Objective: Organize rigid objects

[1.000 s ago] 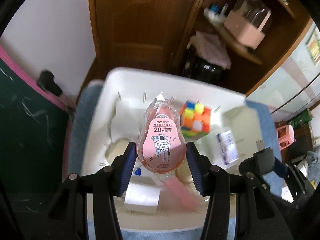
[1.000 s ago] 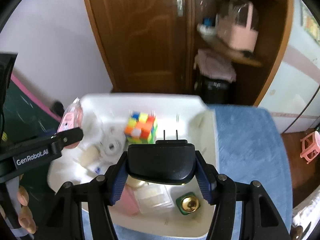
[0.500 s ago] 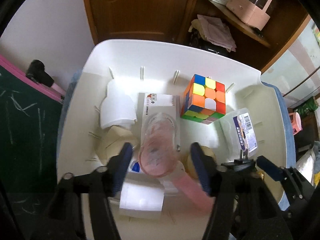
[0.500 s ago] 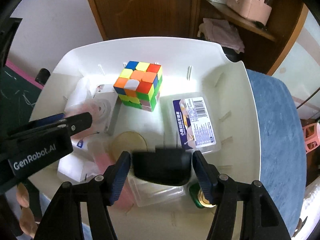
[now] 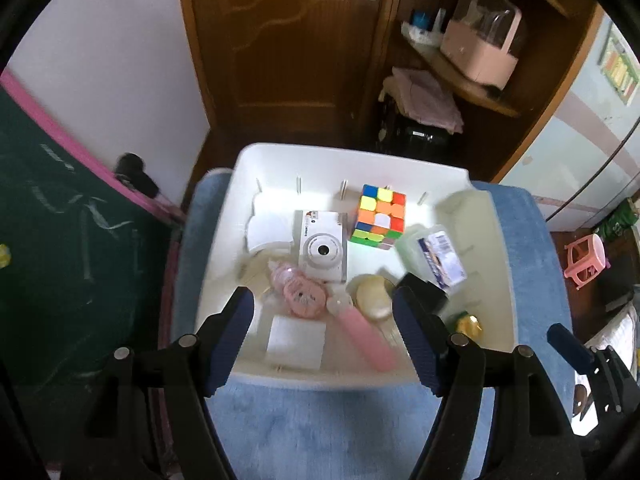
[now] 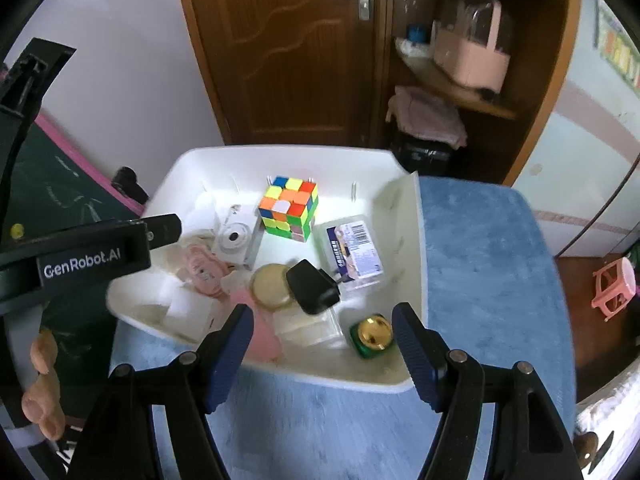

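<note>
The white bin (image 6: 404, 216) sits on the blue-covered worktop (image 6: 480, 260) and already holds everything that shows of the task's things: a colour cube (image 6: 289, 213) toward the back, a white camera (image 5: 322, 250) just left of it, a pink correction tape (image 5: 302, 294) lying beside the camera, a black plug adapter (image 6: 314, 287) tilted on top of a round tan disc (image 6: 272, 286), a clear labelled case (image 6: 354, 250), a pink stick (image 5: 362, 334), a white block (image 5: 296, 342) and a green-and-gold tin (image 6: 372, 336) near the front edge. The left claw (image 5: 324, 334) hangs above the bin's near side, its jaws opening with nothing gripped between them; the right claw (image 6: 322, 346) likewise hovers over the front rim, opening and empty. No loose item shows on the bare cloth around the bin, so the gathering looks largely done. What may remain is anything outside these views, or tidying the heap, since the adapter rests crookedly and could slide
</note>
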Demonstrator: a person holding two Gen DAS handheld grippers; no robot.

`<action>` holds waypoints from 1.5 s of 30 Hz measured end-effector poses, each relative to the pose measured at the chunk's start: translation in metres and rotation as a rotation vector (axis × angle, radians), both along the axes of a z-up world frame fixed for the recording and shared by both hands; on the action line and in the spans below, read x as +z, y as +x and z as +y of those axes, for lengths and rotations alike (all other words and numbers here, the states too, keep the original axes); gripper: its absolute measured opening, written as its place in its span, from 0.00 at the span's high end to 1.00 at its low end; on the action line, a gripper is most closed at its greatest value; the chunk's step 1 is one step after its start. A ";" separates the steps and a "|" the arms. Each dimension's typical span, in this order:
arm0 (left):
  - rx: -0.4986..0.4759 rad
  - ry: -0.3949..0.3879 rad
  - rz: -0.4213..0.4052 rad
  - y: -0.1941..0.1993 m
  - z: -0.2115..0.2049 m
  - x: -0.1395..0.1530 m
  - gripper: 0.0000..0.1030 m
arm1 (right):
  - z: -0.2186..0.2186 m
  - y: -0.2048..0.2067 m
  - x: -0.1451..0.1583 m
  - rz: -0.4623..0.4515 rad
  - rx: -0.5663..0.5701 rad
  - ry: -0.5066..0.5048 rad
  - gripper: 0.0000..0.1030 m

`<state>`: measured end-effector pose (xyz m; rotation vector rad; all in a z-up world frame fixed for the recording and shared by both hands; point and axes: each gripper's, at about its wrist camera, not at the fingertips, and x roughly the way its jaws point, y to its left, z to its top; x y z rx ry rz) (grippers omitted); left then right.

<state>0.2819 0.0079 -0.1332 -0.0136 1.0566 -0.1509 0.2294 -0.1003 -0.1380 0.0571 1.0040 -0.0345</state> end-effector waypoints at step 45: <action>0.083 0.008 -0.093 -0.279 -0.050 0.098 0.24 | -0.057 -0.261 0.138 -0.187 -0.052 -0.085 0.23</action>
